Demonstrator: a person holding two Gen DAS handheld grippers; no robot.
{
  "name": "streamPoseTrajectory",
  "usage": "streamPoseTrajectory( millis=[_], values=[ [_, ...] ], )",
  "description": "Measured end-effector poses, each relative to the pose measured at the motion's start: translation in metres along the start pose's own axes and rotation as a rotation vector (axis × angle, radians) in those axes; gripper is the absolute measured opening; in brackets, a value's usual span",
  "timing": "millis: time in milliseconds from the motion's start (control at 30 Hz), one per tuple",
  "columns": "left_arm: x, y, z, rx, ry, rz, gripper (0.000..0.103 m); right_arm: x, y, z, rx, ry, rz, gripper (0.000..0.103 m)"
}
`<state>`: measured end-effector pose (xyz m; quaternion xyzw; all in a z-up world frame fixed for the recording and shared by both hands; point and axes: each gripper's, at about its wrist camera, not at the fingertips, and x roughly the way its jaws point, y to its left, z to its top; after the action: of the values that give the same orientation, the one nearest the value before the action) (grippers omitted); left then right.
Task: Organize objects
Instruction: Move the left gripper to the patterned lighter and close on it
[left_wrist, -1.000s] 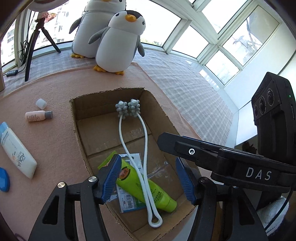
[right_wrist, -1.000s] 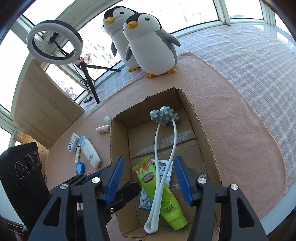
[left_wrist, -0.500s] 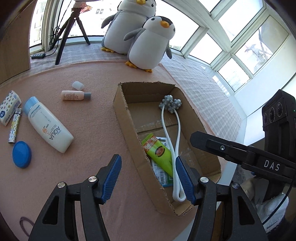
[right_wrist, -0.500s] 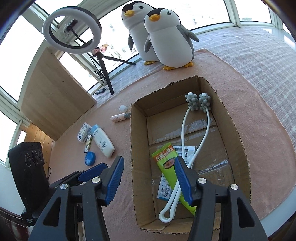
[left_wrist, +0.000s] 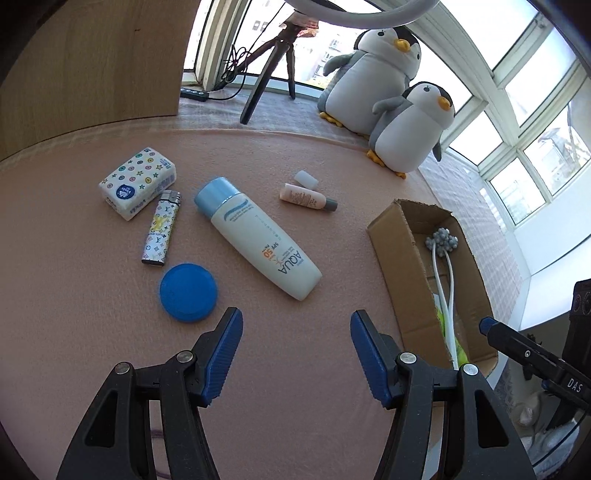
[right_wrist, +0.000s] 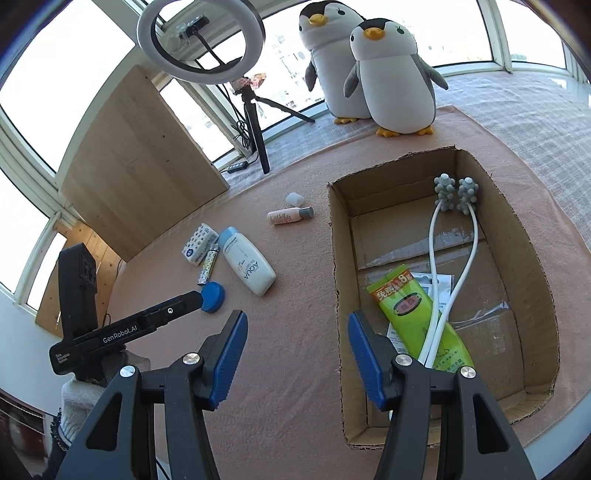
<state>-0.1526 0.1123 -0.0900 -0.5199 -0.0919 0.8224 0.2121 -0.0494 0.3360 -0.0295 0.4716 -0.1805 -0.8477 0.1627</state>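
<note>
Curved bay windows (right_wrist: 461, 33) admit strong daylight. A wooden panel (right_wrist: 136, 162) stands left. A ring light (right_wrist: 201, 38) on a tripod (right_wrist: 255, 122) occupies the checked sill cloth (right_wrist: 524, 110); pink mat (left_wrist: 92, 314) covers the surface.

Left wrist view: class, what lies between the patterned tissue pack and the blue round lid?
A patterned lighter lies between the tissue pack and the blue lid, seen in the left wrist view.

Left gripper (left_wrist: 295, 350): black plastic frame, ribbed blue finger pads (left_wrist: 223, 354), silver screws at pivots. Right gripper (right_wrist: 297, 354): same build. Side bars printed "GenRobot.AI" and "DAS". White knitted glove (right_wrist: 75, 406) at handle.
</note>
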Motion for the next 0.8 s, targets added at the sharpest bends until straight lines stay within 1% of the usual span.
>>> streamPoseTrajectory(
  millis=[100, 167, 333, 367, 433, 533, 800],
  values=[
    [-0.001, 0.030, 0.011, -0.039, 0.002, 0.049, 0.064, 0.006, 0.011, -0.006, -0.013, 0.030, 0.000, 0.053],
    [0.001, 0.046, 0.021, -0.047, 0.002, 0.075, 0.064, 0.011, 0.019, -0.010, -0.029, 0.061, -0.003, 0.053],
    [0.018, 0.072, 0.044, -0.050, 0.022, 0.112, 0.063, 0.022, 0.033, -0.024, -0.045, 0.122, -0.018, 0.053],
    [0.023, 0.075, 0.048, -0.052, 0.028, 0.114, 0.062, 0.023, 0.034, -0.026, -0.042, 0.130, -0.017, 0.053],
    [0.033, 0.081, 0.054, -0.054, 0.042, 0.121, 0.055, 0.026, 0.037, -0.033, -0.038, 0.144, -0.020, 0.053],
    [0.049, 0.084, 0.061, -0.038, 0.059, 0.140, 0.050, 0.029, 0.039, -0.039, -0.030, 0.161, -0.023, 0.053],
    [0.077, 0.092, 0.072, -0.022, 0.089, 0.209, 0.048, 0.037, 0.044, -0.049, -0.018, 0.193, -0.018, 0.053]
  ],
)
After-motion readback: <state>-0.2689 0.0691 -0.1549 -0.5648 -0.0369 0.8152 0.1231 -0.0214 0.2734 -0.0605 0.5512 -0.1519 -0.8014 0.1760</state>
